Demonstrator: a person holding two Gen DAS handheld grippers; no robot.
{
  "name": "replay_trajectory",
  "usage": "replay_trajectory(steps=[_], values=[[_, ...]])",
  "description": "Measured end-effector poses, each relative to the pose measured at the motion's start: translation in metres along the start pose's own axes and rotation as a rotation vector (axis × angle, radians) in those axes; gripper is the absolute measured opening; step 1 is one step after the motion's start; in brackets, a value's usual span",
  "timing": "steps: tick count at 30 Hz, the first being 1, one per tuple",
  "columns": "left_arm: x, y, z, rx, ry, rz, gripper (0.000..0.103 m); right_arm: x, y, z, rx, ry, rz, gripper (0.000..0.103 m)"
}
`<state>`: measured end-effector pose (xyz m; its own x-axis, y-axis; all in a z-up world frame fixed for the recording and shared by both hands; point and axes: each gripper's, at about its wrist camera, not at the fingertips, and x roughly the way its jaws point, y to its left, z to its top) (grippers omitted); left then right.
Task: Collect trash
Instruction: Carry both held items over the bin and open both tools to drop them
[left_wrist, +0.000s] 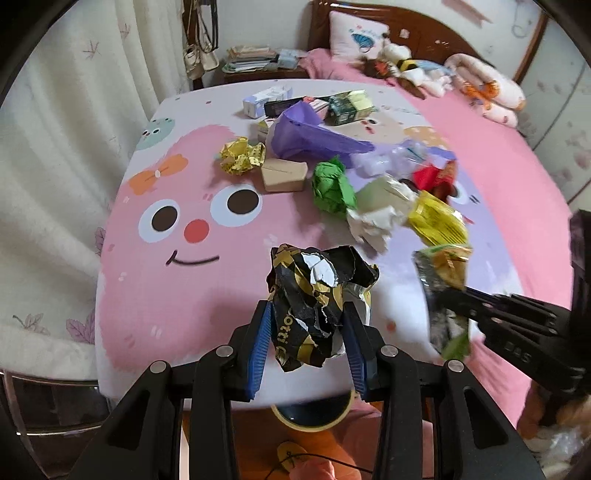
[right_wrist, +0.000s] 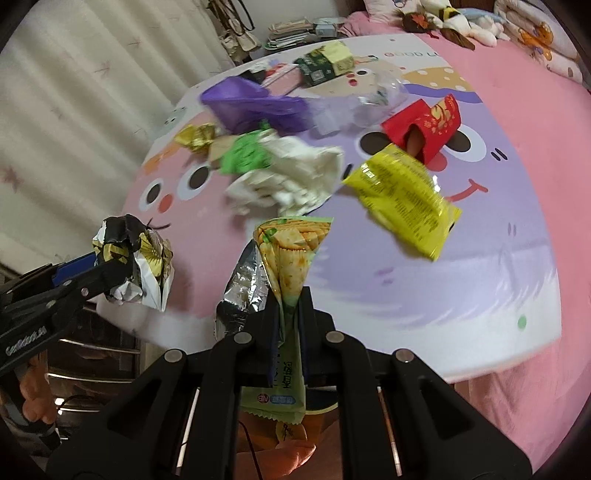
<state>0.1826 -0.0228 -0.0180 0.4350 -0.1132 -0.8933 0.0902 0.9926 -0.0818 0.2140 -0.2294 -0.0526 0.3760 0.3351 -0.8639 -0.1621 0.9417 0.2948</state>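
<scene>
My left gripper (left_wrist: 308, 325) is shut on a crumpled black-and-gold wrapper (left_wrist: 317, 295), held above the near edge of the round table (left_wrist: 155, 288). The same wrapper (right_wrist: 136, 262) and left gripper (right_wrist: 110, 271) show at the left of the right wrist view. My right gripper (right_wrist: 288, 306) is shut on a green cracker packet (right_wrist: 288, 258) with a silver inside, also seen as the packet (left_wrist: 443, 295) at right in the left wrist view. More trash lies on the table: a yellow packet (right_wrist: 402, 199), white crumpled paper (right_wrist: 288, 181), a green paper ball (left_wrist: 330, 186), a red box (right_wrist: 424, 125).
Farther back lie a purple bag (left_wrist: 306, 136), a gold foil ball (left_wrist: 242, 155), a small tan box (left_wrist: 282, 177) and several cartons (left_wrist: 347, 103). A dark round bin (left_wrist: 314, 413) shows below the table's near edge. A bed with pillows (left_wrist: 480, 88) stands behind; curtains (left_wrist: 74, 129) hang left.
</scene>
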Motion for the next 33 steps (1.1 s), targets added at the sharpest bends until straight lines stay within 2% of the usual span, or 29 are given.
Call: replay_trajectory(steps=[6,11,19,26,33], values=[[-0.037,0.009,-0.053,0.057,-0.025,-0.037,0.037,-0.020,0.044,-0.044,-0.045,-0.025,-0.032,0.007],[-0.053,0.024,-0.097,0.085,-0.017,-0.078,0.037,-0.029,0.067,-0.091,-0.023,-0.027,-0.061,0.007],[-0.055,0.043,-0.147,0.090,0.033,-0.108,0.037,-0.022,0.072,-0.138,0.066,0.033,-0.082,0.007],[-0.023,0.049,-0.183,0.067,0.117,-0.109,0.037,0.014,0.065,-0.175,0.092,0.140,-0.121,0.007],[0.053,0.041,-0.233,0.058,0.231,-0.082,0.038,0.083,0.039,-0.225,0.153,0.246,-0.139,0.007]])
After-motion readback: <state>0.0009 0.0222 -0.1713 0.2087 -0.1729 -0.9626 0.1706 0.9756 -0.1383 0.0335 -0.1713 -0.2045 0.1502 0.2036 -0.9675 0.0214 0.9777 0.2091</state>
